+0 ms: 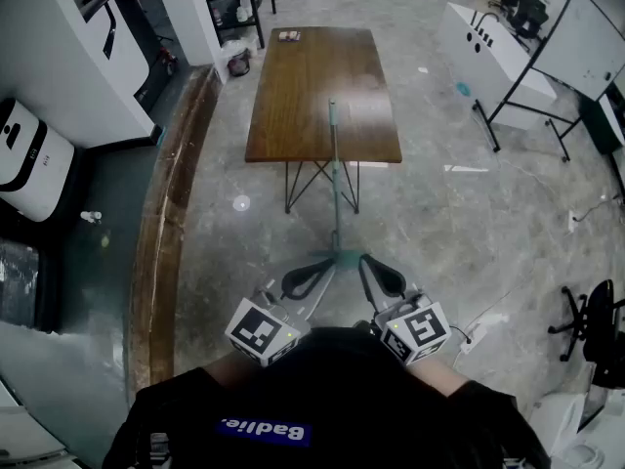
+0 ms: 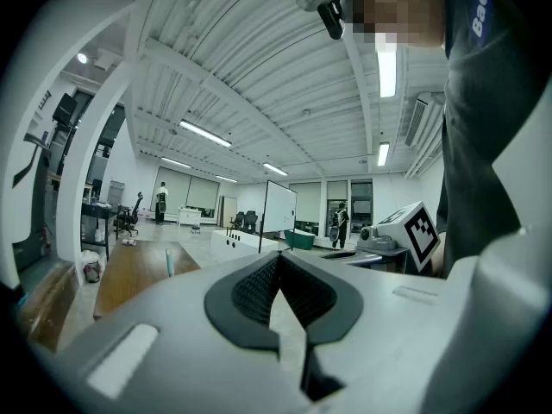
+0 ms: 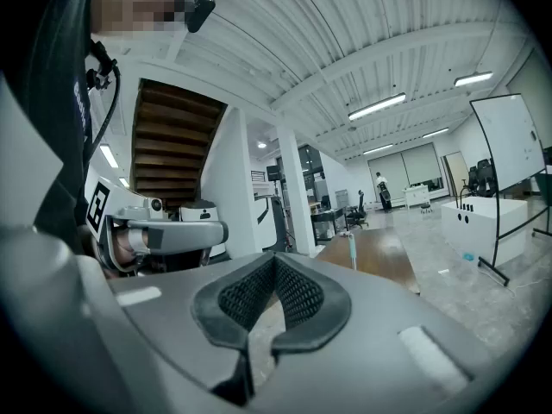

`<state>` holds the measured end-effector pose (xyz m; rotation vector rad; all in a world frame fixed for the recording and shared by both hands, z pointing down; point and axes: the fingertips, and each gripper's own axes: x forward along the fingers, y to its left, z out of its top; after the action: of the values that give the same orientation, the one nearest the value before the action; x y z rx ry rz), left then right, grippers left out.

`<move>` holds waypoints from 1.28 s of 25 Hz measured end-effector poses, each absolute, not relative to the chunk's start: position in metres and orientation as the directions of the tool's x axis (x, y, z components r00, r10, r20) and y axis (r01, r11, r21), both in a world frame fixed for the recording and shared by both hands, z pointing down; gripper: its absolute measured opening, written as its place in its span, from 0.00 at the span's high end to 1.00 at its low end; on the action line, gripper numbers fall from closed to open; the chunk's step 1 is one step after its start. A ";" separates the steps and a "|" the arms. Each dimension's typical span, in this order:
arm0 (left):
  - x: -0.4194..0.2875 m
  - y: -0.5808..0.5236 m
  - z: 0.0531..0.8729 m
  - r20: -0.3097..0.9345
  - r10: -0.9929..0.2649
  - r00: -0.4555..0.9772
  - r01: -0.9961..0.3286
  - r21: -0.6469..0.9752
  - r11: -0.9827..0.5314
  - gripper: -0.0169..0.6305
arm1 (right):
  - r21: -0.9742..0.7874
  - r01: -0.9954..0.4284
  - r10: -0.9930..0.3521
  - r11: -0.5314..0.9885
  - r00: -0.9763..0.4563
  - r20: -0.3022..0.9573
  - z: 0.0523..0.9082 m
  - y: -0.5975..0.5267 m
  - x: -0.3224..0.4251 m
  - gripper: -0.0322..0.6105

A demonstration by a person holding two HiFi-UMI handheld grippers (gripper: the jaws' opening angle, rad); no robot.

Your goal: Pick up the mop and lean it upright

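The mop [image 1: 335, 179] stands up tall with its stick against the table [image 1: 293, 115] edge, so it looks safe. The left gripper [image 1: 305, 279] and right gripper [image 1: 381, 279] are closed and empty (close to the person's body) - the job seems done.

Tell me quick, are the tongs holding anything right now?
Left tongs: closed, holding nothing.
Right tongs: closed, holding nothing.

Small item [image 1: 288, 35] at the table's [image 1: 322, 96] far end: too small to identify. Whiteboard [image 1: 586, 37] and office chair [image 1: 591, 316]: cut off by the right edge. Mop [image 1: 335, 193]: lower part hidden in both gripper views.
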<state>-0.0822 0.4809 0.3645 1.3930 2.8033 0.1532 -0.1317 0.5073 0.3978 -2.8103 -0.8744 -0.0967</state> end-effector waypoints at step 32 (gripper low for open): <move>-0.101 0.485 0.371 0.072 0.792 -0.607 0.794 0.107 0.599 0.95 | -0.190 0.548 0.544 -0.815 0.836 0.079 0.392 0.511 -0.150 0.94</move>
<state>-0.1011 0.4853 0.3713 1.4000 2.8235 0.2025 -0.1502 0.5105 0.3919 -2.8111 -0.8454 -0.0312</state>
